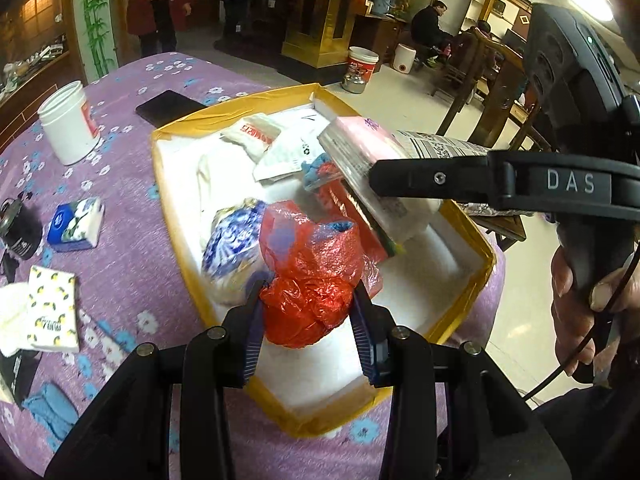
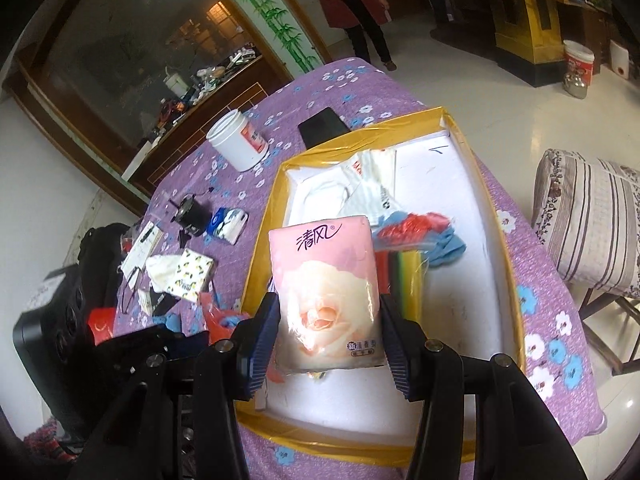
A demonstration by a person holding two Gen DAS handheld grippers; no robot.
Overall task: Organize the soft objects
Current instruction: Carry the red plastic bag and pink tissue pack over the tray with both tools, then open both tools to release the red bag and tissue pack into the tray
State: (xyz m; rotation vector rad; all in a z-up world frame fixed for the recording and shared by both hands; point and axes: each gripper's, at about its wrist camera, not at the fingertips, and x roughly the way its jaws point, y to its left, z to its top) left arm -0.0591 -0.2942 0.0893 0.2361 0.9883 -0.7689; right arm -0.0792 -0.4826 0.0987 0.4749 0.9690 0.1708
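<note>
A yellow-rimmed white box sits on the purple flowered tablecloth; it also shows in the right wrist view. My left gripper is shut on a crumpled red plastic bag just above the box's near end. My right gripper is shut on a pink tissue pack, held over the box; the pack also shows in the left wrist view. Inside the box lie white bags, a blue-patterned bundle and colourful sponges.
On the cloth left of the box lie a blue tissue pack, a lemon-print tissue pack, a white jar, a black phone, a black can and a blue cloth. A cushioned chair stands right.
</note>
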